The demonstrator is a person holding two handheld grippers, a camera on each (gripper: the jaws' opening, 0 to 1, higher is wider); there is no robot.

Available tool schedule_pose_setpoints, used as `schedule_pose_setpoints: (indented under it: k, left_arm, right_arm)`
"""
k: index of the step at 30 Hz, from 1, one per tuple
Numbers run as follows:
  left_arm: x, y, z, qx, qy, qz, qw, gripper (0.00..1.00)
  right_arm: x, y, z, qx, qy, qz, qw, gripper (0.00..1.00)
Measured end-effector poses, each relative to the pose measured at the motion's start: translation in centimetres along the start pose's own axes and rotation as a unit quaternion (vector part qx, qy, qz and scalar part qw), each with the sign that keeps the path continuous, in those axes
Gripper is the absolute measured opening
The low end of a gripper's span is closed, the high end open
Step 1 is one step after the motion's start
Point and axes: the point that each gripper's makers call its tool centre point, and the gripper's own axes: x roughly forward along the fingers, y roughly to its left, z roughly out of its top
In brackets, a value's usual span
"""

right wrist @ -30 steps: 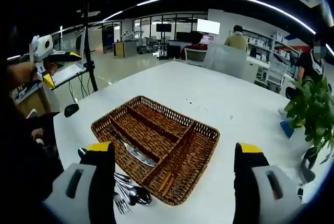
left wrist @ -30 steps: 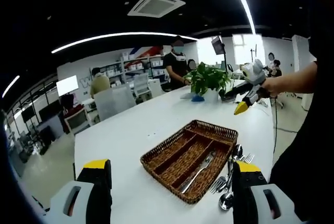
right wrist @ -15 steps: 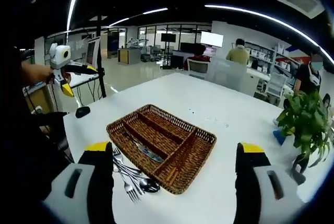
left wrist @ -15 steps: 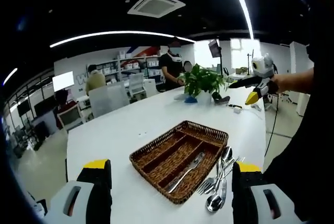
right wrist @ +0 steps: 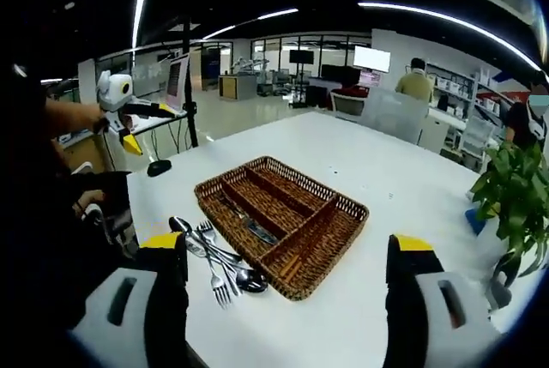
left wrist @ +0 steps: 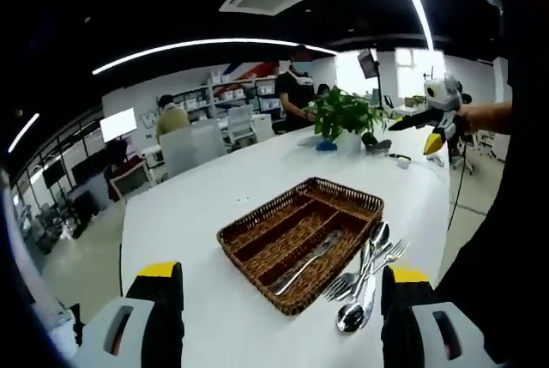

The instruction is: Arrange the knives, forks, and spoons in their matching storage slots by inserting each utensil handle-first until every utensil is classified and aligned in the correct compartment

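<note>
Open-plan office, ceiling strip lights, long white table (left wrist: 197,214) with a smooth matte top. On it sits a wicker tray (left wrist: 302,239) — brown woven cane, rectangular, with long lengthwise slots and one cross slot at an end. One steel utensil (left wrist: 307,262) lies loose in a long slot, slightly skewed; whether knife or other, cannot tell from the left gripper view. In the right gripper view the same piece (right wrist: 255,229) reads as a flat blade-like shape.

Just beside the tray, on the bare table, lies a heap of cutlery (left wrist: 364,278) — polished steel spoons and forks overlapping, spoon bowls rounded, fork tines splayed. Same heap in the right gripper view (right wrist: 216,256), touching or nearly touching the tray's long side.

Left gripper (left wrist: 276,299): grey bodies with black fingers and yellow tips, jaws spread wide, nothing between them, held above the near table edge. Right gripper (right wrist: 292,274): same build, jaws also spread wide and empty. Each gripper shows in the other's view, raised well apart from the tray, in a hand — (left wrist: 433,123) and (right wrist: 120,115).

A leafy potted plant (left wrist: 341,117) stands at the far end of the table; it appears again at the side in the right gripper view (right wrist: 513,205). People sit and stand in the background near shelves and chairs.
</note>
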Motion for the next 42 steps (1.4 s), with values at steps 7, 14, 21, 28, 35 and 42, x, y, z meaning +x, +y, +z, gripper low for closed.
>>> schedule_pose_setpoints:
  k: [7,14,21,28,35,42]
  left_arm:
    - [2.0,0.5,0.4,-0.007,-0.017,-0.025,0.9995,1.00]
    - [1.5,0.4,1.9,0.004,-0.045,-0.011,0.9989,1.00]
    - [1.2,0.8,2.2,0.017,-0.030,0.010,0.9993,1.00]
    - [2.6,-0.3,3.0,0.030,-0.025,-0.007,0.9992,1.00]
    - [3.6,-1.5,5.5,0.050,-0.042,-0.023,0.9976,1.00]
    - [5.2,-2.6,6.4,0.046,-0.040,-0.054,0.9967,1.00]
  right_arm:
    - [-0.1,-0.1,1.1,0.048,-0.023,-0.040,0.9978,0.99]
    - [-1.1,-0.1,0.1,0.009,0.001,-0.033,0.9994,0.99]
    - [-1.4,-0.9,0.6,0.022,-0.017,-0.045,0.9986,0.99]
    - [-2.2,-1.3,0.1,0.037,-0.023,-0.046,0.9980,0.99]
    - [-2.9,-2.5,0.3,0.039,-0.033,-0.065,0.9965,0.99]
    - [-3.6,-2.5,0.6,0.052,-0.026,-0.064,0.9963,0.99]
